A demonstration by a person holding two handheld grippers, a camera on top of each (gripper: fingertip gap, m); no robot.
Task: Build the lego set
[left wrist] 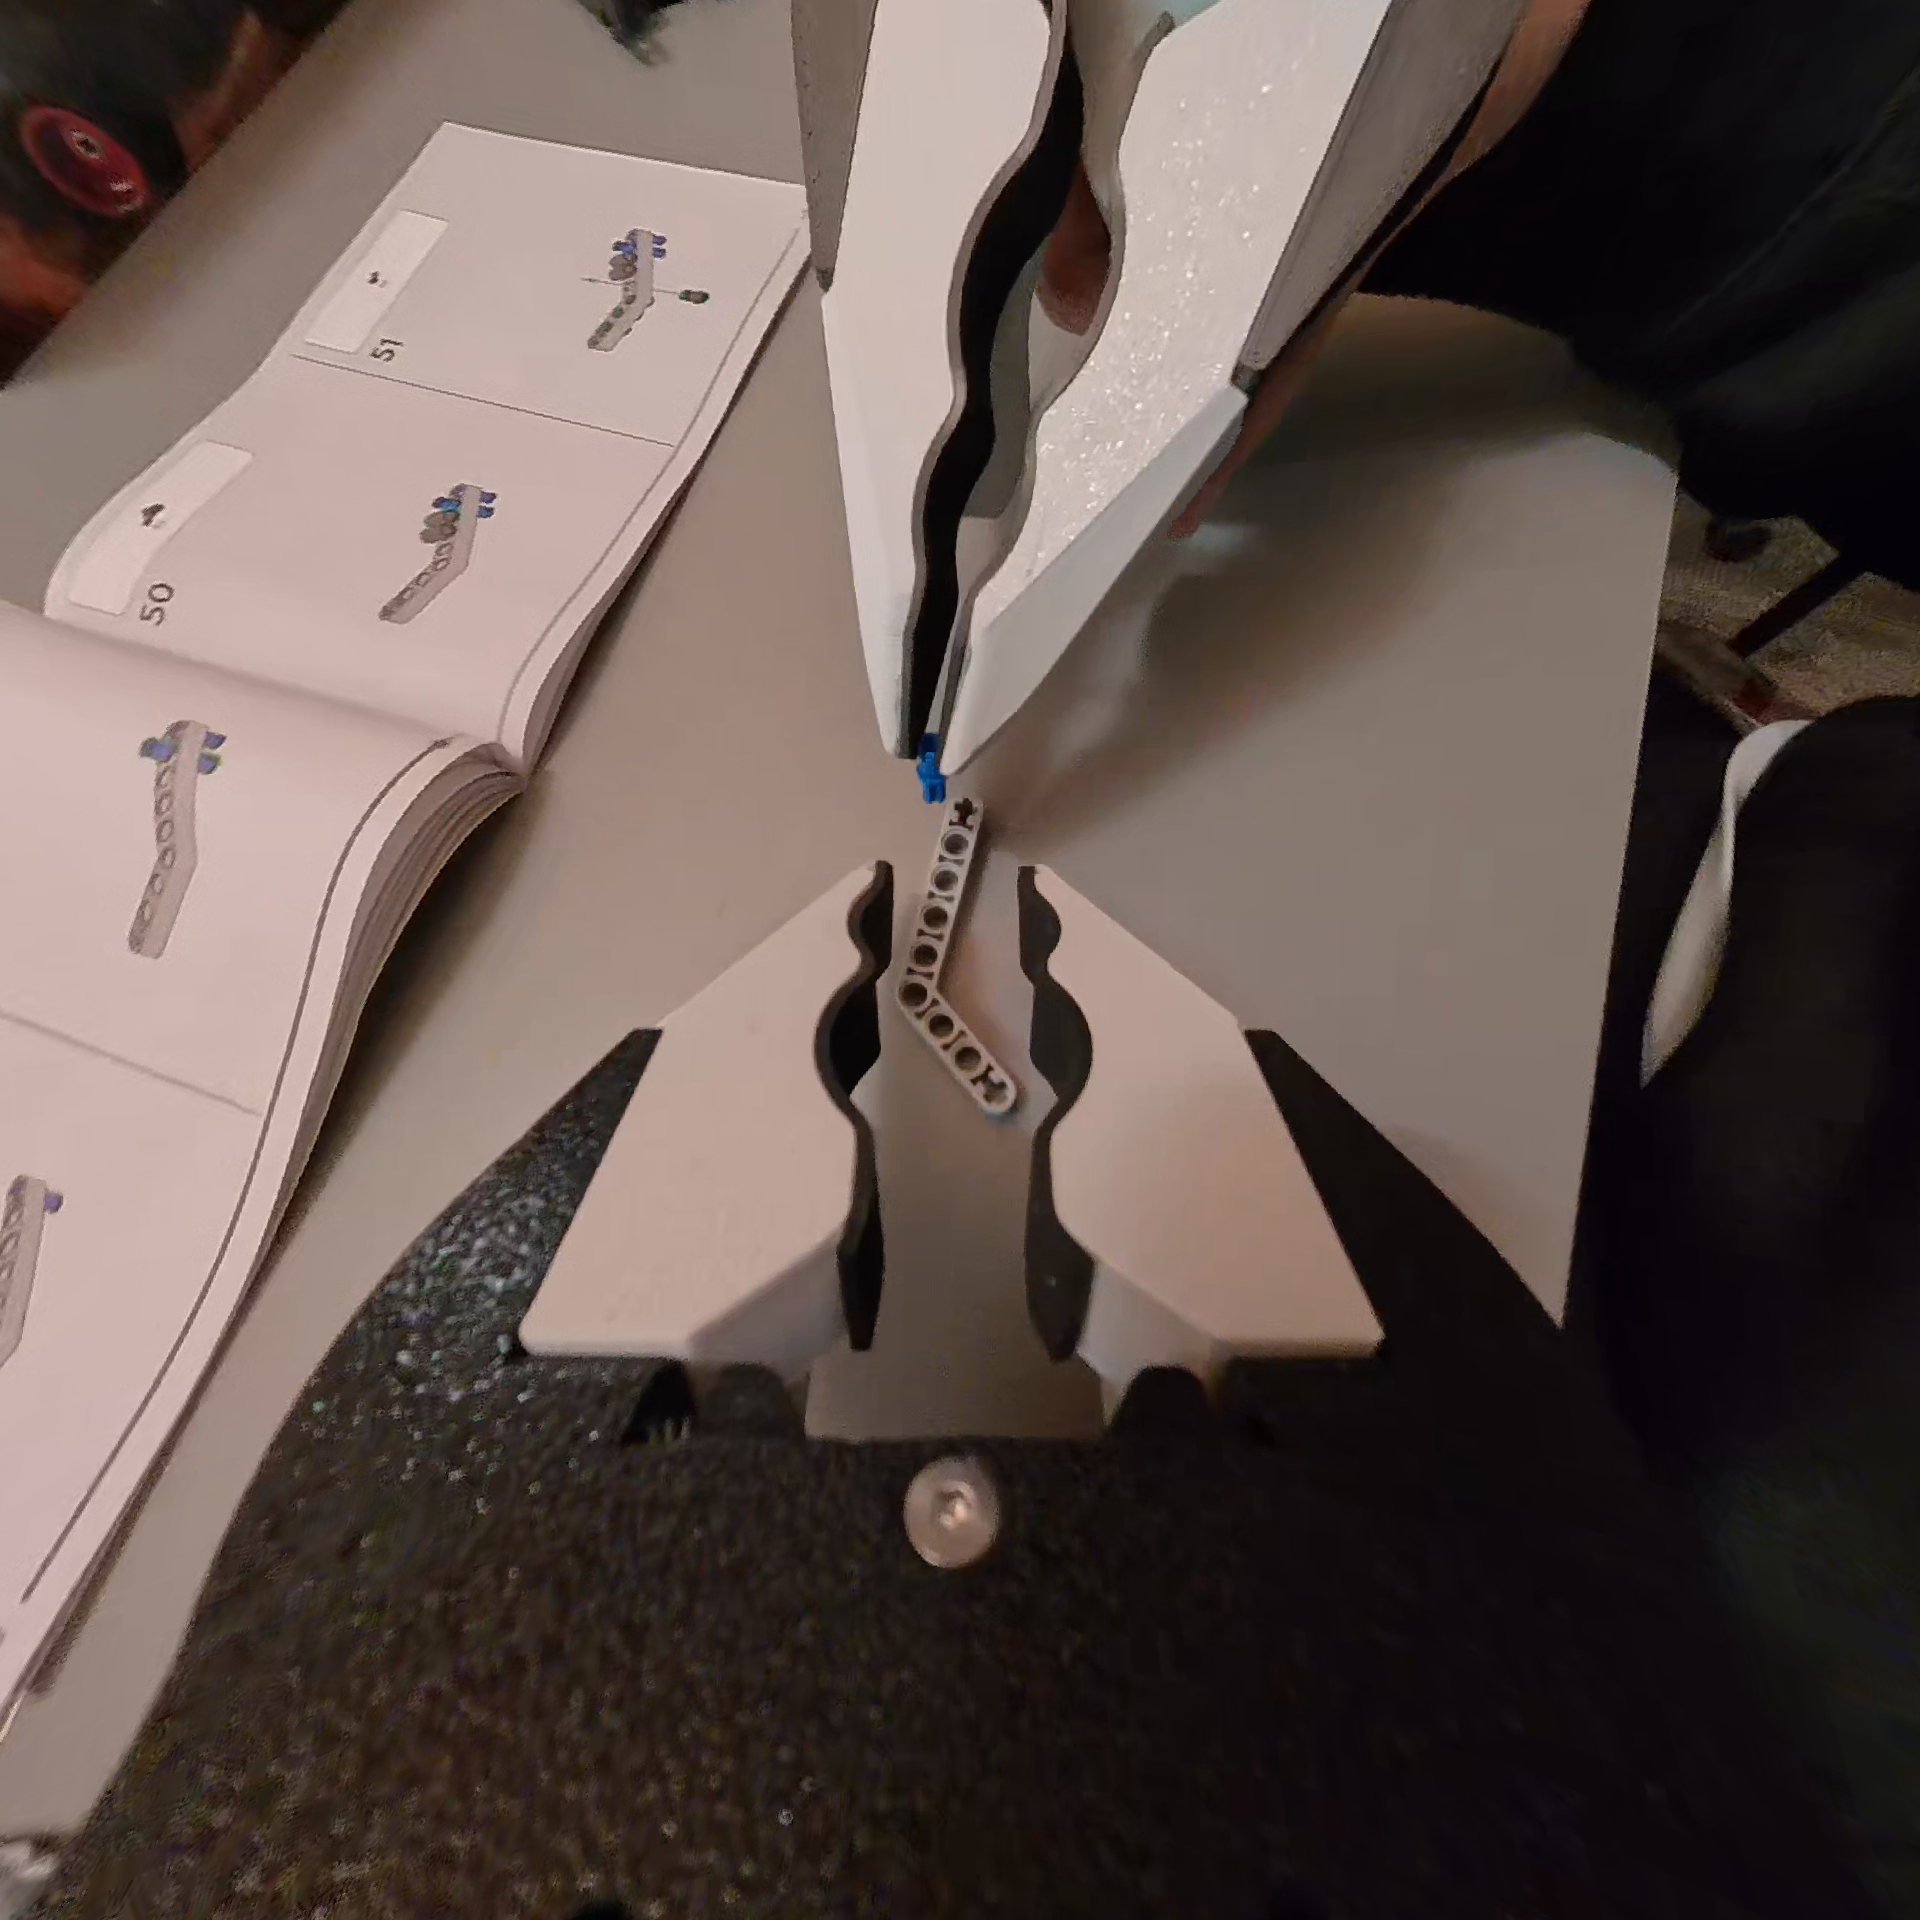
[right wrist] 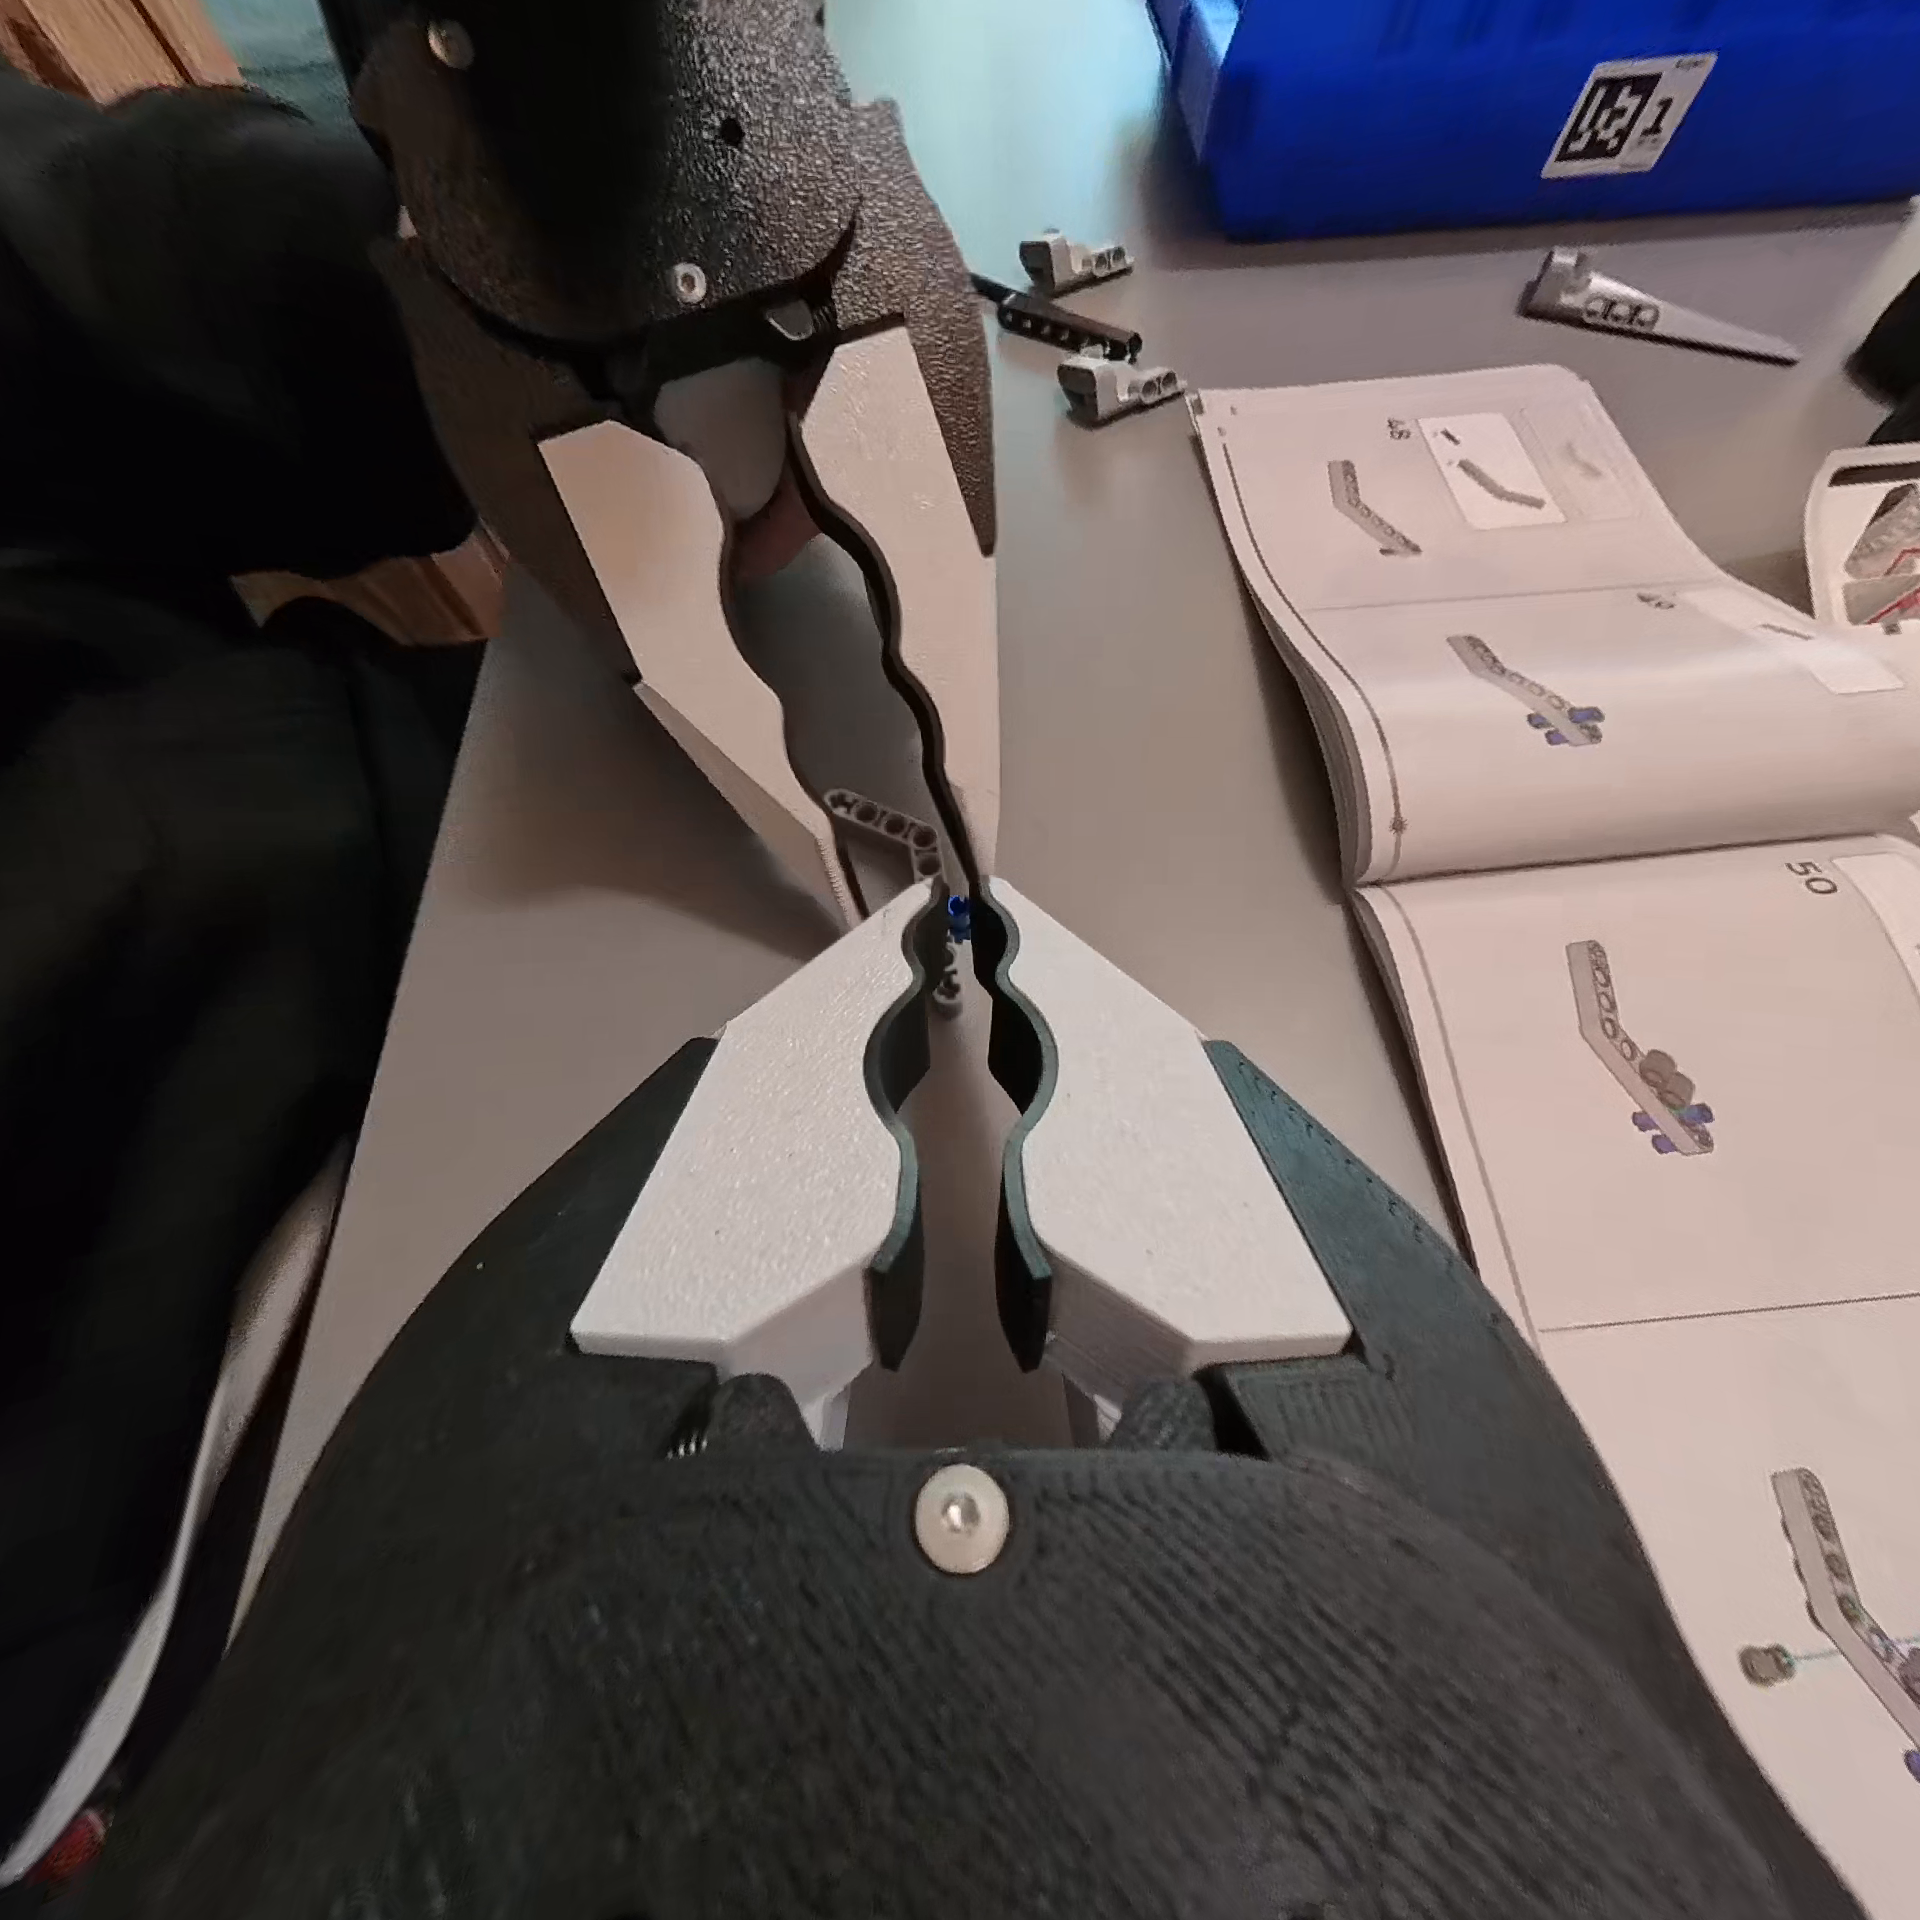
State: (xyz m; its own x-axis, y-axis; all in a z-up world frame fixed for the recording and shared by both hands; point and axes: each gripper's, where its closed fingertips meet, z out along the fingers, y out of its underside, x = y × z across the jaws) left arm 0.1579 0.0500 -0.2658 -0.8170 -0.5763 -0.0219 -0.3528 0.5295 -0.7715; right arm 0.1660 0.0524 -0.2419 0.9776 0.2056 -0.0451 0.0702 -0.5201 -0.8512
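Observation:
A bent grey beam (left wrist: 943, 977) with a row of holes lies flat on the grey table (left wrist: 1299, 831). My left gripper (left wrist: 956, 871) is open, its fingers on either side of the beam without touching it. My right gripper (left wrist: 932, 750) comes in from the far side, shut on a small blue pin (left wrist: 931, 779). The pin's tip hangs just off the beam's far end, a little to its left. In the right wrist view the blue pin (right wrist: 958, 914) sits between my right gripper's (right wrist: 961, 902) tips. The beam (right wrist: 888, 831) partly shows behind the left gripper's fingers (right wrist: 914, 540).
An open instruction booklet (left wrist: 312, 644) lies left of the work spot and also shows in the right wrist view (right wrist: 1558, 748). Beyond it are a blue bin (right wrist: 1455, 135), loose grey pieces (right wrist: 1120, 382), a black beam (right wrist: 1060, 322) and a grey wedge (right wrist: 1652, 312). The table edge (left wrist: 1621, 935) is close on the right. Less than 4 cm separates the two grippers' tips.

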